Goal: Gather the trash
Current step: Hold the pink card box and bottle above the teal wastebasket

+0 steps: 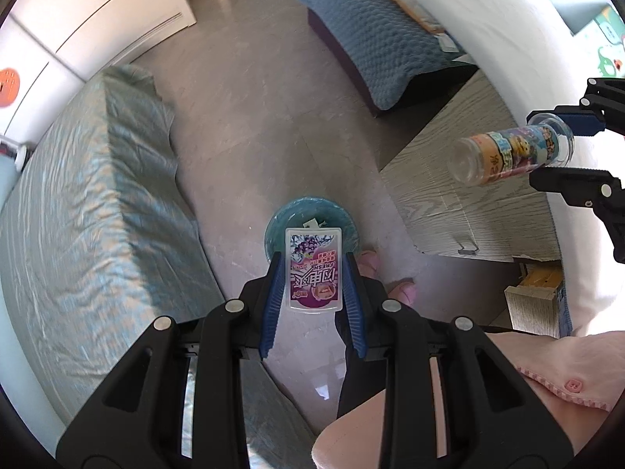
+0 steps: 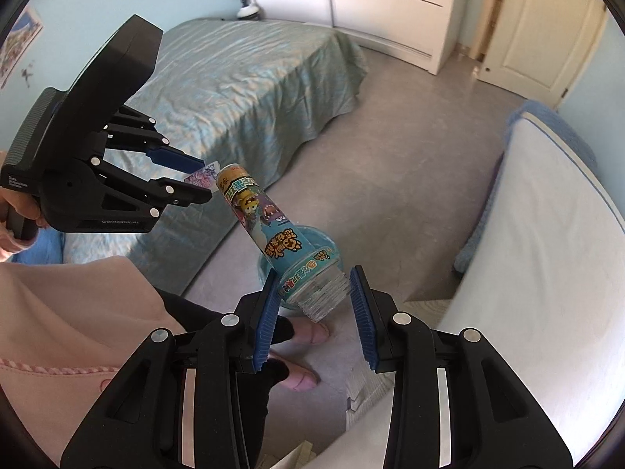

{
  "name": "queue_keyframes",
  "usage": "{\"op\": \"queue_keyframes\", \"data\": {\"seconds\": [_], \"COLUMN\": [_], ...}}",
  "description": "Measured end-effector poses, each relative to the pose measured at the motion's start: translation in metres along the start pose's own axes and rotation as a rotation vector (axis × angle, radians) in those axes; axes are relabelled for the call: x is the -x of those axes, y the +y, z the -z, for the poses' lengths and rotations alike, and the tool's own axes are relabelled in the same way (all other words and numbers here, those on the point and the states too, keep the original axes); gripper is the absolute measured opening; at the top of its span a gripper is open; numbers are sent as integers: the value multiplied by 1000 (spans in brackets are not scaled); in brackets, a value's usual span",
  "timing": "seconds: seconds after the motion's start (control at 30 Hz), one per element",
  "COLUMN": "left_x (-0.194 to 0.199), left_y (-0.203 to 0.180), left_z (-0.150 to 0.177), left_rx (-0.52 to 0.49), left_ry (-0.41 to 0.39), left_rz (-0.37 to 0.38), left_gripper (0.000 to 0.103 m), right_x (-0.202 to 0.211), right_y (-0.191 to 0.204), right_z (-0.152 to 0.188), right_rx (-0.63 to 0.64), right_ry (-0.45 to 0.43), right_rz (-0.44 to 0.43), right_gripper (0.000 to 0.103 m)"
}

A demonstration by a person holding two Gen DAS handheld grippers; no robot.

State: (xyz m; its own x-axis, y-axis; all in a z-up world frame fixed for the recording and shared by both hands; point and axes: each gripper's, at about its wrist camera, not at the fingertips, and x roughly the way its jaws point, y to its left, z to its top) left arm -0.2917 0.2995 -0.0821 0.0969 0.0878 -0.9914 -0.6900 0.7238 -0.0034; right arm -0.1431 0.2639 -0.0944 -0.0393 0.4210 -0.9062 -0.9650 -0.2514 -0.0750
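A flat purple candy box (image 1: 315, 269) with a white rim sits between the blue pads of my left gripper (image 1: 312, 258), which is shut on it and points down. Right below it on the floor stands a round teal bin (image 1: 289, 215). My right gripper (image 2: 314, 277) is shut on the base of a clear plastic bottle (image 2: 265, 219) with a cartoon label, its neck tilted up and left over the bin (image 2: 330, 244). The right wrist view shows the left gripper (image 2: 208, 179) with the candy box (image 2: 200, 175). At the right of the left wrist view is the right gripper (image 1: 554, 148) with the bottle (image 1: 508, 152).
A bed with a teal cover (image 1: 90, 203) lies left of the bin. A blue-blanketed bed (image 1: 371, 39) and a wooden bedside top (image 1: 457, 195) are on the right. A person's pink slippers (image 2: 308, 332) stand beside the bin. White wardrobe (image 2: 383, 0) and door (image 2: 539, 31) are behind.
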Motion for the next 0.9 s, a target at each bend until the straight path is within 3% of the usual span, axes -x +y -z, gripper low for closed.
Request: {"op": "queue_keyframes", "data": {"seconds": [0.9], "left_x": [-24], "left_y": [39], "left_z": [9], "left_rx": [94], "left_ry": [45], "left_rz": [4], "left_gripper": [28], "right_x": [-50], "right_y": [22], "right_z": [-42], "right_rx": [91], "right_ry": [91], "right_rz": [-64], "right_gripper": [37]}}
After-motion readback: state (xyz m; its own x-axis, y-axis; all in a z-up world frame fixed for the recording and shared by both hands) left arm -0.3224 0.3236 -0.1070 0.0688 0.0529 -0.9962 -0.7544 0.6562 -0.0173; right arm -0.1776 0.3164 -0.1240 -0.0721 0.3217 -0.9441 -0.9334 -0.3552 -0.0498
